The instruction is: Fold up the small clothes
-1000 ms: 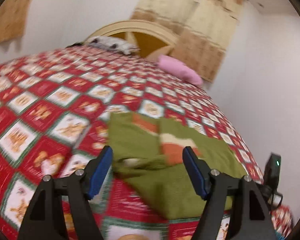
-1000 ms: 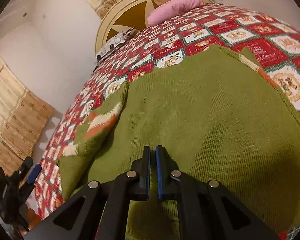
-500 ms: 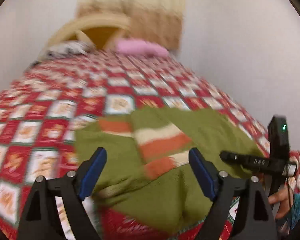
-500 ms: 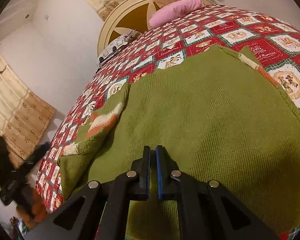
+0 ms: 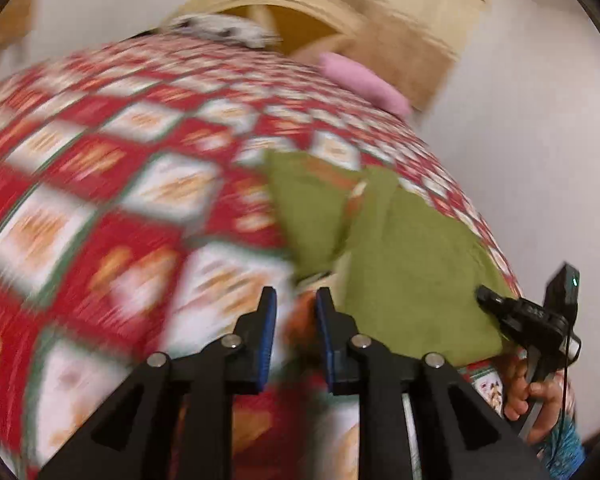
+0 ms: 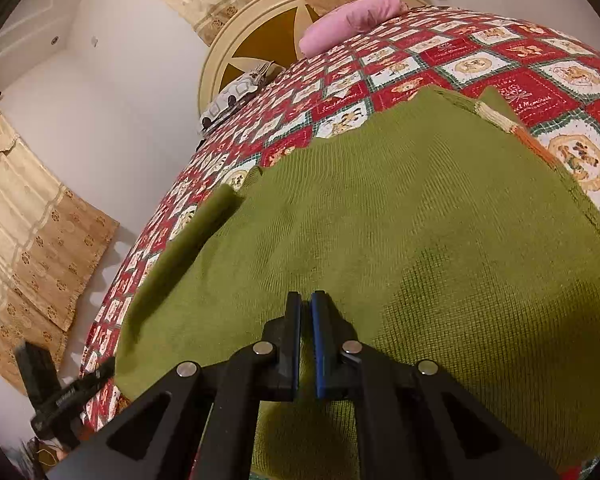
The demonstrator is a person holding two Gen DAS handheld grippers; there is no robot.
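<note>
A green knit sweater (image 6: 420, 220) (image 5: 412, 272) lies flat on the bed. Its left sleeve (image 6: 188, 248) (image 5: 308, 208) is bunched along that side. An orange and cream striped band (image 6: 500, 120) shows at the far right edge. My right gripper (image 6: 307, 295) (image 5: 482, 292) is shut near the sweater's near edge, and green knit shows in the slit between its pads. My left gripper (image 5: 296, 292) hovers just left of the sweater's near corner. Its jaws are closing, with only blurred bedspread in the narrow gap.
The red and white patchwork bedspread (image 5: 100, 160) (image 6: 420, 52) covers the bed. A pink pillow (image 6: 352, 20) and a patterned pillow (image 6: 236, 96) lie by the round headboard (image 6: 252, 40). A hand (image 5: 528, 396) holds the right gripper at the bed's edge, near a white wall.
My left gripper swung left and down off the sweater, and its jaws narrowed from wide apart. The striped sleeve no longer lies spread over the sweater's left side. The right gripper stayed put.
</note>
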